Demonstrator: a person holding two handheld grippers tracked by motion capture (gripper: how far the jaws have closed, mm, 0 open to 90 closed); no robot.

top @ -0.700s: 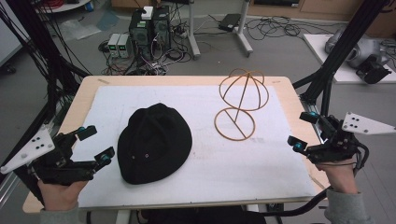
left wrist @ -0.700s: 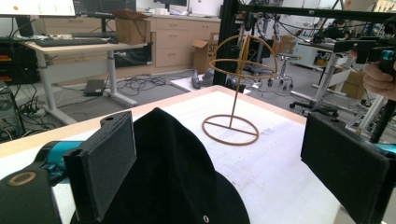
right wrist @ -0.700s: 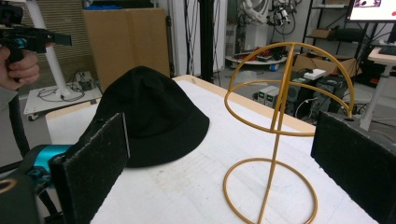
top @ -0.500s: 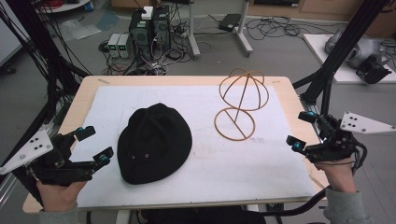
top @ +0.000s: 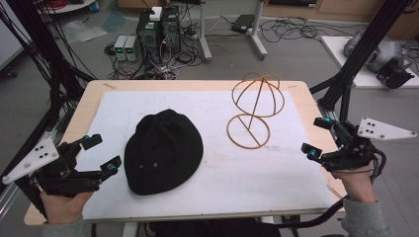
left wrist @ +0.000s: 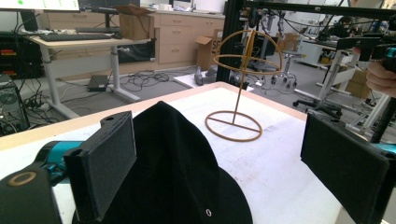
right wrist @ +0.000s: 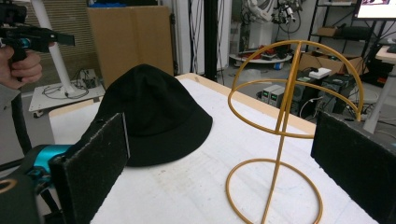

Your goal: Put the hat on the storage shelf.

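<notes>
Jaws standing wide apart on both, gripping nothing: left gripper (top: 101, 154) hovering over the near left of the desk (top: 207, 85), just beside the brim of the black fabric bucket hat (top: 163, 150); right gripper (top: 318, 137) hanging at the desk's right edge, well apart from the gold wire hat stand with round base and domed cage (top: 254, 111). Lying crown-up and flat on the white sheet (top: 276, 173), left of centre, brim spread all round, likely so either side can be pinched. Standing upright to the far right of the hat, base ring flat, dome open at the top, seemingly waiting to receive the hat. Framing the hat (left wrist: 173, 163) between the pads in the left gripper view, suggesting a reach for the brim. Leaving bare sheet between hat and stand, and along the near edge, giving open room for lifting across; minding the stand's thin wires and the right desk edge.
</notes>
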